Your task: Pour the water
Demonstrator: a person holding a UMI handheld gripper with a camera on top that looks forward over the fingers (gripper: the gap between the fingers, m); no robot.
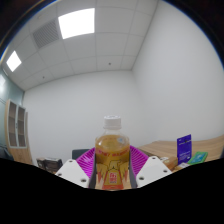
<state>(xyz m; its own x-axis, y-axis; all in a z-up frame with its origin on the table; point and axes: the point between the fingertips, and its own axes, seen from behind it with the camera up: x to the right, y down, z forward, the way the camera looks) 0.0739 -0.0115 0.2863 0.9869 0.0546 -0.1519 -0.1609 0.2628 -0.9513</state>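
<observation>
a: claw first — what are its fingers doing?

b: both purple pads press against the sides of a bottle, one at nine o'clock of it and one at three o'clock. so it is pinching the bottle, which stands upright between the fingers, right in front of the camera.

a: how does the bottle look?

b: clear plastic, filled with an amber, orange-tinted liquid nearly up to the shoulder. a white screw cap sits on the neck at twelve o'clock. lower down there is a pale label with reddish print.

a: can you read it?

b: no, the print is too small and partly hidden by the fingers. no brand i can make out.

a: anything else with writing?

b: at about three o'clock from the bottle, well apart from it, a purple box stands on a wooden table. it has light marks on its face, but they are unreadable. just beside it, further toward three o'clock, lies something teal; i cannot tell what it is.

a: and above?

b: white walls and a tiled ceiling with a bright light panel at eleven o'clock.
</observation>
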